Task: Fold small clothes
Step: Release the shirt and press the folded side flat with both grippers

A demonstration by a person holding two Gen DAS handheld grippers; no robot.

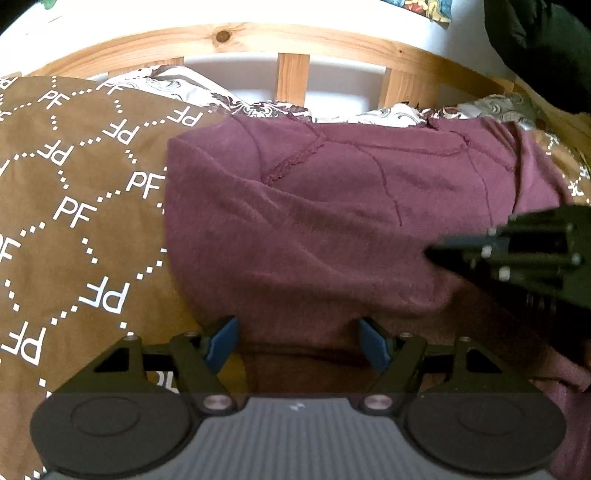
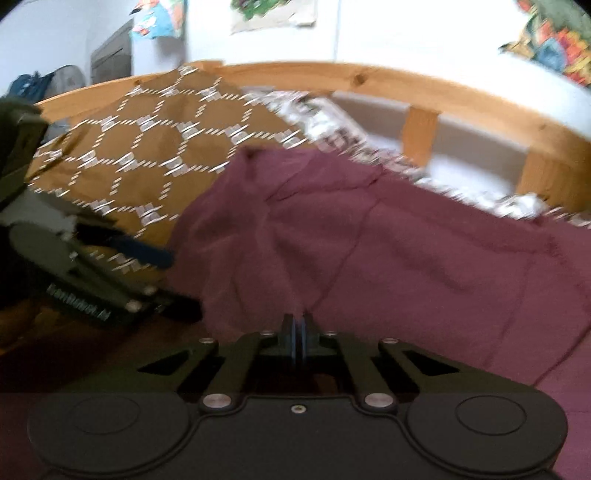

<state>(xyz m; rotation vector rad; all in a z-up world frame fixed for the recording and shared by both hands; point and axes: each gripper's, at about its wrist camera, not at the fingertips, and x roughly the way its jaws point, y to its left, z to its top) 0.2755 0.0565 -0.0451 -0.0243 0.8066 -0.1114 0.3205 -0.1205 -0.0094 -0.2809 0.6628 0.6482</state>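
Note:
A maroon garment (image 1: 332, 221) lies spread on a brown blanket printed with white "PF" letters (image 1: 74, 177). My left gripper (image 1: 297, 341) is open, its blue pads (image 1: 221, 343) on either side of the garment's near edge, with nothing between them. My right gripper (image 2: 296, 334) is shut on a fold of the maroon garment (image 2: 406, 251) and lifts it into a ridge. The right gripper shows in the left wrist view (image 1: 517, 258) at the right, over the garment. The left gripper shows in the right wrist view (image 2: 122, 273) at the left. The right wrist view is blurred.
A wooden slatted bed rail (image 1: 291, 77) runs along the far side, against a white wall. A white patterned sheet (image 1: 177, 85) shows beyond the blanket. A dark object (image 1: 543, 48) hangs at the upper right. Posters (image 2: 273, 11) hang on the wall.

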